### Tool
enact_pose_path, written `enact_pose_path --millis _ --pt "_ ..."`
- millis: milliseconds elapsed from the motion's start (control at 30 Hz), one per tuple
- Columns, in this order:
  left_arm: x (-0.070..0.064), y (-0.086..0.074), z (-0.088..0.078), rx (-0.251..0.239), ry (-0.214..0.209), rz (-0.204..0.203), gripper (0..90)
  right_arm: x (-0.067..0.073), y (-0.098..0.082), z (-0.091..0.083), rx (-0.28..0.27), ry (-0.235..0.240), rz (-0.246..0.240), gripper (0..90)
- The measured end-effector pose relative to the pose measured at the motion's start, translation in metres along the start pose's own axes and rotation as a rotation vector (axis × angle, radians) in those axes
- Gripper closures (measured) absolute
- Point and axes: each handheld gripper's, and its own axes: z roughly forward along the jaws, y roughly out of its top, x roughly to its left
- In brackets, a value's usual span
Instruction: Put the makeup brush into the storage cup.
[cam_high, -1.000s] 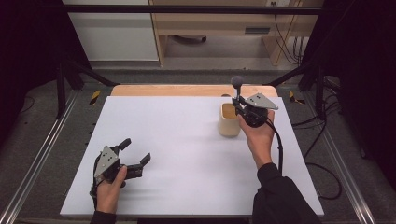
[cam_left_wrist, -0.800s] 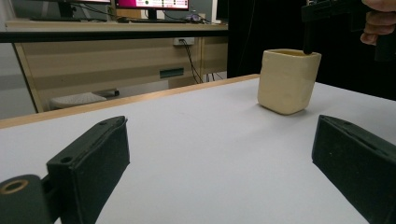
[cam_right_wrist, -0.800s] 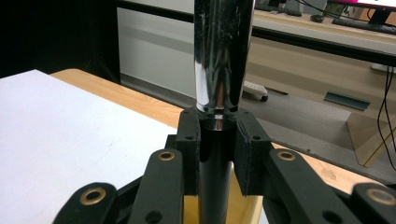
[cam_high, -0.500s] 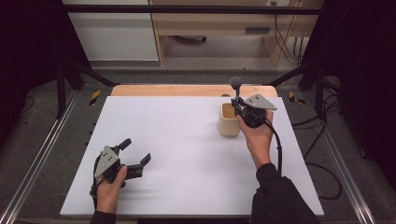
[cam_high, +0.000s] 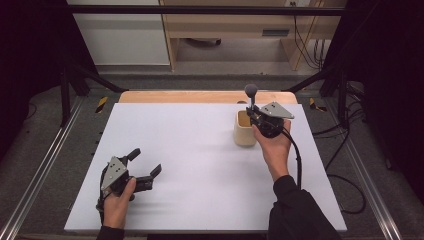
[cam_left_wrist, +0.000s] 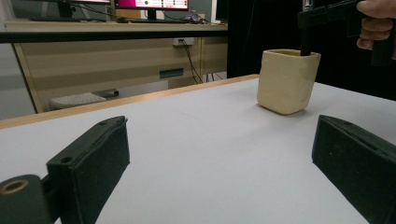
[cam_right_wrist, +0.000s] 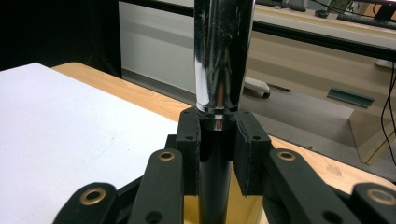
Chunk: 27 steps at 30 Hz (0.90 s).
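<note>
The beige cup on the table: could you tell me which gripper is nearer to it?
Right. The right gripper sits at the beige cup, clamping a tool upright over it; the left gripper rests open, far across the table.

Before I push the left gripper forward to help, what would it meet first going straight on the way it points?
Probably nothing close: the left gripper, open, looks across bare white table. The beige cup stands ahead but right of centre, so it might pass beside it; depth is hard to judge.

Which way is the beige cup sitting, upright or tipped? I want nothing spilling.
Upright. The beige cup stands on its base on the white table, mouth up, with the rod held by the right gripper going down into it.
</note>
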Motion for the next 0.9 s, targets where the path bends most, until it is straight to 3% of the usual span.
enact_pose_path --millis 900 --pt "0.0001 0.0002 -0.0003 -0.002 0.0 0.002 3.9 0.0019 -0.008 0.0021 0.01 0.003 0.01 74.2"
